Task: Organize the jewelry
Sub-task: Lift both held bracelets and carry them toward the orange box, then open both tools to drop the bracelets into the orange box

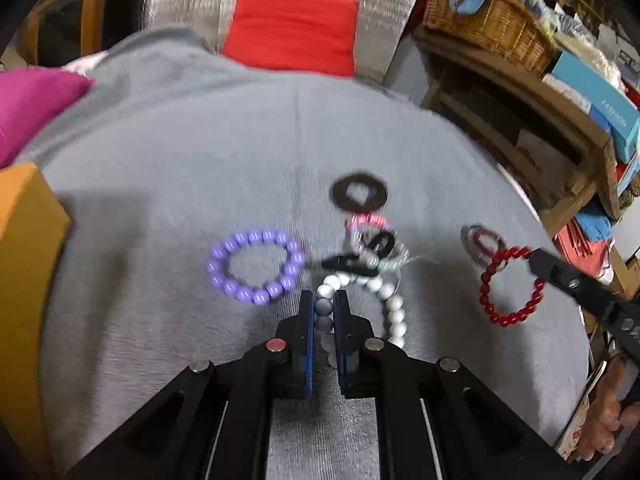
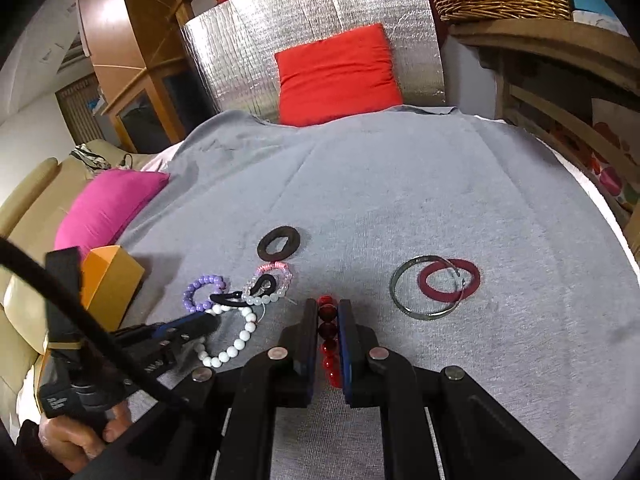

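My left gripper (image 1: 323, 299) is shut on a white bead bracelet (image 1: 394, 312), with two of its beads pinched between the blue pads. The rest of it trails right over the grey cloth (image 1: 180, 152). In the right wrist view my right gripper (image 2: 327, 309) is shut on a red bead bracelet (image 2: 328, 330), which runs in a line between its pads. The left wrist view shows that red bracelet (image 1: 512, 288) hanging as a loop from the right gripper (image 1: 535, 257). A purple bead bracelet (image 1: 256, 266) lies left of the white one.
A black ring (image 2: 280, 242), a pink and clear bead bracelet (image 2: 272, 280) and a black clip (image 2: 228, 298) lie in a cluster. A silver bangle (image 2: 428, 288) overlaps a maroon ring (image 2: 450, 280) to the right. An orange box (image 2: 108, 276) and pink cushion (image 2: 108, 204) stand left.
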A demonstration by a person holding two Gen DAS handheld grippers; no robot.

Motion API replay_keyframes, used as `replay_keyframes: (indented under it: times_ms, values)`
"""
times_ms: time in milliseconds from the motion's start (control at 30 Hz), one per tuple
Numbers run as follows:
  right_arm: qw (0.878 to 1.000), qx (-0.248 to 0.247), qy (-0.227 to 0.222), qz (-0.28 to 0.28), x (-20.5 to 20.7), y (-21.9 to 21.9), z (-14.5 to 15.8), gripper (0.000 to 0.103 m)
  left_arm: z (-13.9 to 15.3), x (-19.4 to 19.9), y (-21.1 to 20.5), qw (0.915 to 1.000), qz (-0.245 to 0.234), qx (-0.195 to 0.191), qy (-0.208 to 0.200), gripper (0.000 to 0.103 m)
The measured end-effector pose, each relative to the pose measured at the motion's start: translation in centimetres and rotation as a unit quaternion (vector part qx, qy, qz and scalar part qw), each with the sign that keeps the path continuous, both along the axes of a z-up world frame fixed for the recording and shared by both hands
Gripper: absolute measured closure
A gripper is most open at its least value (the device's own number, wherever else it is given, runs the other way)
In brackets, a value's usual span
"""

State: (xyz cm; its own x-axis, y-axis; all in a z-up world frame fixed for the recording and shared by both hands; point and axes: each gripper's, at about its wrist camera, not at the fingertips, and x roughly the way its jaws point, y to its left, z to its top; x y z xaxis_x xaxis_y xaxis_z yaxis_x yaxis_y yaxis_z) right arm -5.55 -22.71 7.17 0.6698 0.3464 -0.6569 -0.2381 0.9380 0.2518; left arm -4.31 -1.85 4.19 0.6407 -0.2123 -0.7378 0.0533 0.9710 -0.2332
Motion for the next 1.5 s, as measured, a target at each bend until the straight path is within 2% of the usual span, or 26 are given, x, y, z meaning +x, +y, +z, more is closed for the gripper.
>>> replay_keyframes:
  times_ms: [233, 467, 633, 833, 1000, 1033, 1100, 1200, 1267, 1500]
  values:
    - [0.999, 0.019, -0.02, 0.025, -0.9, 1.4, 1.1, 0.093, 5.1, -4.5, 2.0, 0.9983, 0.011, -0.012, -0.055, 0.094]
    - [0.995, 0.048, -0.04, 0.08, -2.9, 5.6, 2.8, 0.093, 8.6, -9.3, 6.2, 0.9942, 0.063, -0.021, -0.085, 0.094]
    - [0.988, 0.068, -0.05, 0.131, -4.5, 10.2, 4.0, 0.093, 11.3, -12.9, 9.6, 0.9848, 0.117, -0.036, -0.123, 0.094]
    - [0.977, 0.082, -0.046, 0.191, -5.2, 16.6, 5.1, 0.093, 13.5, -16.2, 16.3, 0.9651, 0.209, -0.029, -0.156, 0.094]
    - [0.965, 0.091, -0.033, 0.246, -4.7, 23.3, 6.1, 0.093, 11.8, -16.5, 22.2, 0.9501, 0.281, -0.015, -0.134, 0.094]
    - [0.963, 0.09, -0.031, 0.254, -4.5, 24.6, 6.2, 0.093, 11.2, -16.4, 22.9, 0.9489, 0.288, -0.017, -0.128, 0.094]
    - [0.959, 0.091, -0.021, 0.267, -3.9, 26.9, 6.2, 0.093, 9.0, -15.7, 25.1, 0.9462, 0.304, -0.045, -0.102, 0.094]
    - [0.955, 0.087, -0.002, 0.284, -2.8, 30.3, 5.6, 0.092, 6.4, -13.8, 26.6, 0.9473, 0.304, -0.074, -0.067, 0.094]
    - [0.955, 0.079, 0.012, 0.287, -2.0, 32.2, 5.1, 0.092, 5.6, -12.7, 27.1, 0.948, 0.301, -0.084, -0.06, 0.094]
    - [0.959, 0.024, 0.052, 0.278, 1.1, 36.8, 1.6, 0.092, 3.7, -9.3, 28.9, 0.9467, 0.31, -0.077, -0.041, 0.094]
